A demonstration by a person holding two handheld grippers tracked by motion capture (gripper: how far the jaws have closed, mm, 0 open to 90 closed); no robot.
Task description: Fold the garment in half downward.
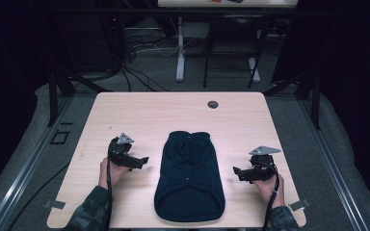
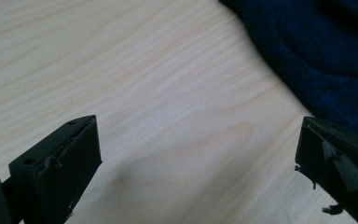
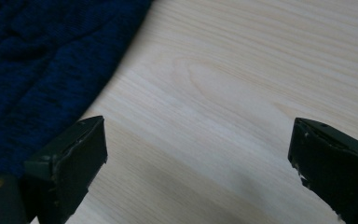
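Note:
A dark navy knitted garment (image 1: 189,175) lies flat in the middle of the light wooden table (image 1: 144,113), its wider end toward the near edge. My left gripper (image 1: 144,160) rests on the table just left of it, jaws wide apart and empty, pointing at the cloth. In the left gripper view the garment (image 2: 317,51) fills the upper right, beyond the open left gripper (image 2: 198,163). My right gripper (image 1: 236,172) sits to the garment's right, also open and empty. In the right gripper view the knit (image 3: 42,65) lies at the upper left of the open right gripper (image 3: 198,156).
A small round grommet hole (image 1: 213,104) sits near the table's far edge. Behind the table stand white desk legs (image 1: 180,48), a dark chair frame (image 1: 231,45) and loose cables on the floor (image 1: 139,48). Black frame posts (image 1: 53,91) flank the table.

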